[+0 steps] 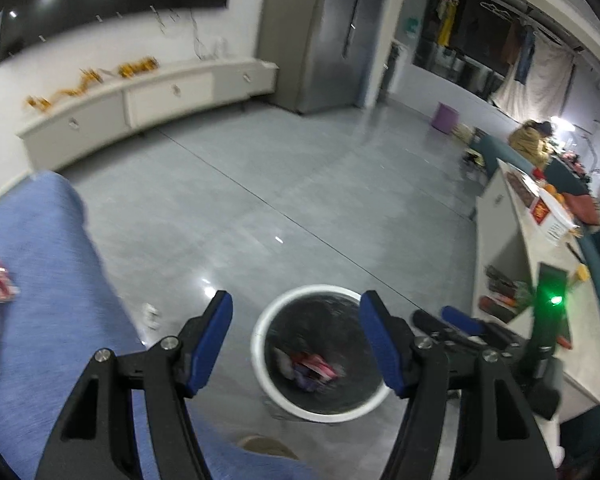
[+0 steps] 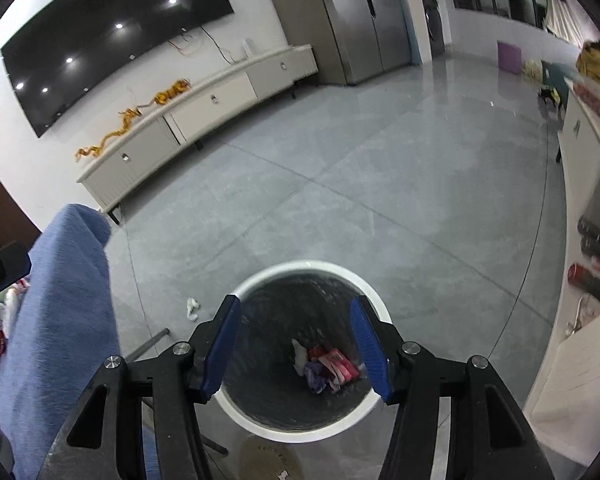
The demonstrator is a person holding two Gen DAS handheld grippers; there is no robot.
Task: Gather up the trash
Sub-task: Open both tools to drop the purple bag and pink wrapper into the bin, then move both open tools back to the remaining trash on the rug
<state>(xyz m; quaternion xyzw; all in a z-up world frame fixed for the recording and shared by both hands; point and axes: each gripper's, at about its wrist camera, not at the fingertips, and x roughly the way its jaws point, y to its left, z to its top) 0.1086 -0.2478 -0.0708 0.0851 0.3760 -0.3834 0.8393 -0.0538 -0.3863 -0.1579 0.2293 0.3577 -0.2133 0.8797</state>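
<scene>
Hovering spread and empty above the upright bin [image 2: 256, 420]: left tool [image 1: 296, 344] and right tool [image 2: 296, 346]; wrappers [image 2: 328, 368] lying jumbled inside, mouth facing up.

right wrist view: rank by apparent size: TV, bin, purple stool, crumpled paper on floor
1. TV, largest.
2. bin; it sits right under the camera, so nearness inflates it.
3. purple stool, far off, so looks small.
4. crumpled paper, smallest.

A black wall television [image 2: 116, 40] hangs above a long white cabinet [image 2: 204, 108], left of a steel refrigerator [image 2: 360, 20]
</scene>
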